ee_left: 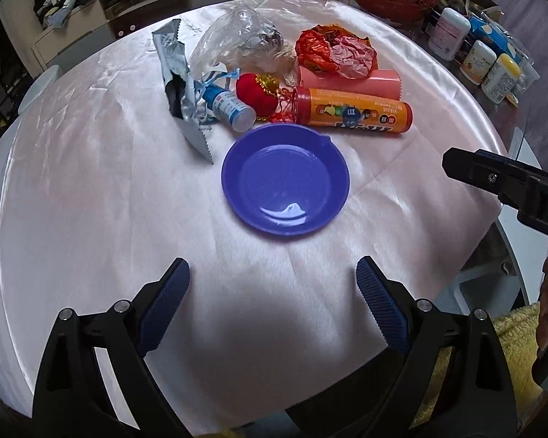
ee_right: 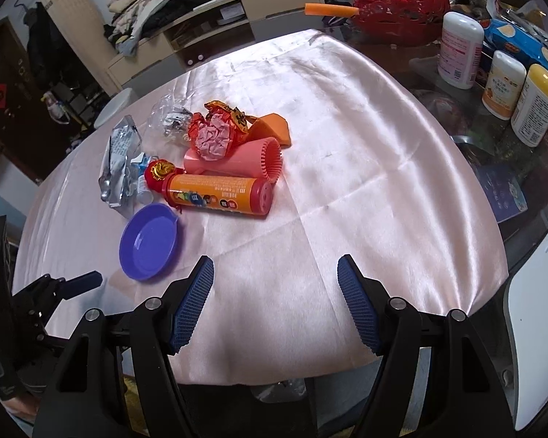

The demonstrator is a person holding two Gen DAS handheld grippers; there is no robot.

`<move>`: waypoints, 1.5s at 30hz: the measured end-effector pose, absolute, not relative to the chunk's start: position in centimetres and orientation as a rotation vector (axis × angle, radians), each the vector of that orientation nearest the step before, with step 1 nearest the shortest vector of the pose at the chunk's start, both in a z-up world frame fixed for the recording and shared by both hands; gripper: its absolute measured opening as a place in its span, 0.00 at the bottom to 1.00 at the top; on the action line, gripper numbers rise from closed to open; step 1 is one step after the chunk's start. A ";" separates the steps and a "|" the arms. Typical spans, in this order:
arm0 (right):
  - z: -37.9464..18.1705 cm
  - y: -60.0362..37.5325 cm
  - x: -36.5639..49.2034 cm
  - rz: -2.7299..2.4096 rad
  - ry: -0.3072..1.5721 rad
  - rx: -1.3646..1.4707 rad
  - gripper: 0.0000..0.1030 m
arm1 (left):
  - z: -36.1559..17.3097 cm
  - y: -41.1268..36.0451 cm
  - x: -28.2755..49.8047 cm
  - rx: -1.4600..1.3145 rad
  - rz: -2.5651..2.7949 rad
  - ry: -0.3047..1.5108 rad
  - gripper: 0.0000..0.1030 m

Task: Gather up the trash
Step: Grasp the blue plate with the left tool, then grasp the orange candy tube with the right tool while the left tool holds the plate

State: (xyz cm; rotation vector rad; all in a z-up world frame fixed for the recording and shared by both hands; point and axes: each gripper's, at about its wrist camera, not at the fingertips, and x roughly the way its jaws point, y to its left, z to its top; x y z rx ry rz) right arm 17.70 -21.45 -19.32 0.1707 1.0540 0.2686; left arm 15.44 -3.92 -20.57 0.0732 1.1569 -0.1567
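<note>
At the bottom of the left wrist view, the left gripper [ee_left: 273, 277] has its blue-padded fingers wide apart with nothing between them, over a worktop [ee_left: 91, 182] draped in shiny pink cloth. In the right wrist view the right gripper [ee_right: 276, 273] likewise has its fingers apart and empty. Just beyond, at centre frame, sits an empty purple plate [ee_left: 285, 179]. Behind the plate lies the trash in a loose heap: an orange candy tube [ee_left: 354, 111] on its side, a pink ribbed cup [ee_left: 350, 82], a small white bottle [ee_left: 232, 107], a red ornament [ee_left: 255, 95], a silver foil wrapper [ee_left: 171, 73], a clear plastic bag [ee_left: 233, 40] and a crumpled red wrapper [ee_left: 336, 53]. At far upper right stand several bottles [ee_left: 475, 56].
</note>
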 end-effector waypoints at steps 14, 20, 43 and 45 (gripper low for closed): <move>-19.6 -21.1 20.9 0.318 1.044 0.164 0.70 | -21.2 -5.0 20.3 0.070 -0.118 1.133 0.84; -19.9 -19.4 22.0 0.360 1.034 0.122 0.75 | -20.9 -2.8 21.0 0.053 -0.081 1.121 0.72; -19.8 -12.6 20.4 0.569 1.079 0.040 0.67 | -20.1 3.5 20.5 0.003 0.022 1.124 0.72; -19.9 -12.1 19.8 0.577 1.093 0.039 0.67 | -20.1 4.1 20.4 0.000 0.029 1.126 0.72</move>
